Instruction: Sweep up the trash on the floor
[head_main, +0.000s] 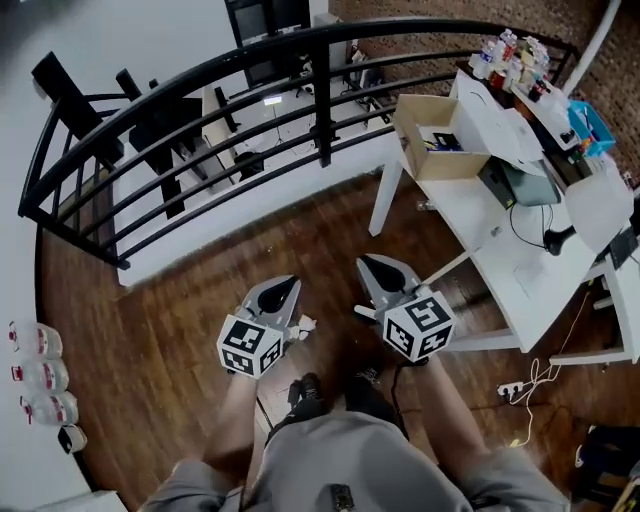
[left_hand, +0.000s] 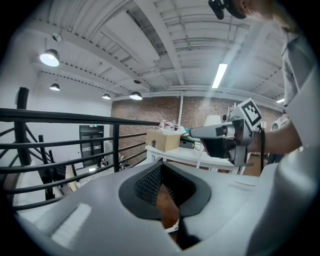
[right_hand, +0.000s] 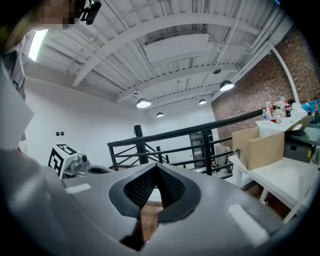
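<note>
The left gripper (head_main: 284, 291) and the right gripper (head_main: 374, 266) are held side by side above the wooden floor (head_main: 180, 310). Both are closed, jaws together, with nothing gripped. The floor is bounded by a black railing (head_main: 200, 120) ahead and a white table (head_main: 470, 215) at the right.

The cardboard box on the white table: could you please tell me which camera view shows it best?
The head view: it looks down into the open cardboard box on the white table, showing its flaps and contents. The right gripper view shows only its side; the left gripper view shows it small and distant.
</note>
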